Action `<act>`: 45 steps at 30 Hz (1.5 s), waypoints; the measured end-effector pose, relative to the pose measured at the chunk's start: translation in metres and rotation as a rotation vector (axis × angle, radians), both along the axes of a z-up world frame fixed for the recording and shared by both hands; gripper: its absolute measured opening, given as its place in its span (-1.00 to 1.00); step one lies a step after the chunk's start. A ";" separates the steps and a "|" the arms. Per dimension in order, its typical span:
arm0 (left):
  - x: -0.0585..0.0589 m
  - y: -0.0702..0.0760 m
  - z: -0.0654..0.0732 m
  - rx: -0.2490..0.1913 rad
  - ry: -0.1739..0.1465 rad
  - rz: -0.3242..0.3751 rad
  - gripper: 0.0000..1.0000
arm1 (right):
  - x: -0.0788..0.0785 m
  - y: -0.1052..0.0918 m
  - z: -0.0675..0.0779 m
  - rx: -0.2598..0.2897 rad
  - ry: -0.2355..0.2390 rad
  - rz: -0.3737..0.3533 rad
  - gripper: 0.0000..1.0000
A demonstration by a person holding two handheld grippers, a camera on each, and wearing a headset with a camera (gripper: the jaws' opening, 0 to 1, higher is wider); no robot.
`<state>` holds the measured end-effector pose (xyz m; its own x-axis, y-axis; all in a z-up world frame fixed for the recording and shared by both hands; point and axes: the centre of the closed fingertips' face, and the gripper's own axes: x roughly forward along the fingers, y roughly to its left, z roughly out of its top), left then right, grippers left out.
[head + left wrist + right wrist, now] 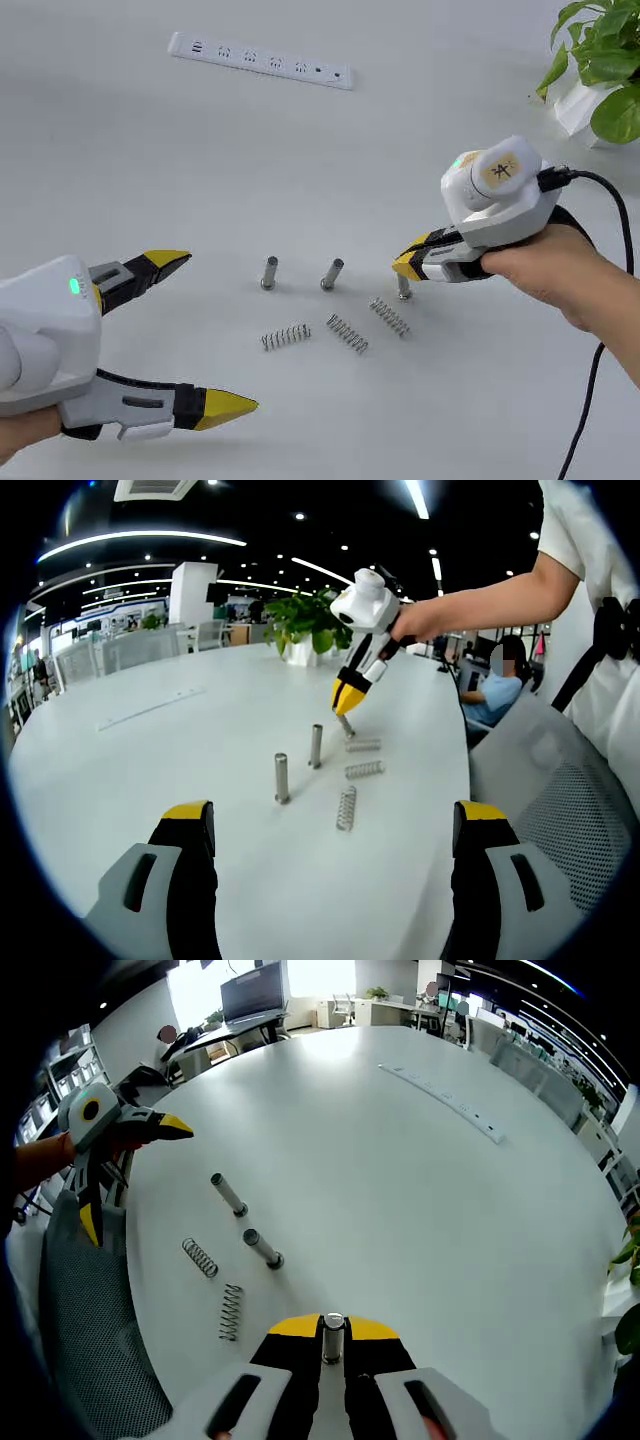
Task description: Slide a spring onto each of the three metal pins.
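Three metal pins stand on the white table: a left pin (pixel 269 272), a middle pin (pixel 332 273) and a right pin (pixel 404 288). Three springs (pixel 286 336) (pixel 347 333) (pixel 389 316) lie just in front of them. My right gripper (pixel 402 266) is shut on the right pin's top; in its own view the pin (pixel 333 1335) sits between the closed yellow tips. My left gripper (pixel 222 332) is wide open and holds nothing, left of the pins. In the left gripper view the pins (pixel 282 778) (pixel 316 746) and springs (pixel 346 808) (pixel 365 769) lie ahead of its jaws.
A white power strip (pixel 262 60) lies at the table's far side. A potted plant (pixel 600 60) stands at the far right corner. A black cable (pixel 600 350) trails from the right gripper. A mesh chair (pixel 560 780) stands by the table's edge.
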<state>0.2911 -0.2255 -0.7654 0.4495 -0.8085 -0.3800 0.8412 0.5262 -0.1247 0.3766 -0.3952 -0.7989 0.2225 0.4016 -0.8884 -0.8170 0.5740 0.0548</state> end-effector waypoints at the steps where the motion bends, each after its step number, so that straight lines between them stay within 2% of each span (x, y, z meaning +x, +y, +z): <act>1: 0.000 0.000 0.000 0.001 0.000 0.000 0.97 | -0.001 -0.001 0.001 0.001 -0.001 -0.001 -0.92; 16: 0.000 0.000 0.000 0.006 0.000 -0.008 0.96 | -0.009 -0.009 0.007 0.027 -0.012 -0.036 -0.92; 29: -0.001 0.000 0.000 0.008 0.003 -0.012 0.96 | -0.009 -0.011 0.008 0.043 -0.022 -0.045 -0.92; 45: -0.002 -0.004 0.003 0.007 0.002 -0.019 0.96 | -0.011 -0.001 0.009 0.068 -0.044 -0.035 -0.92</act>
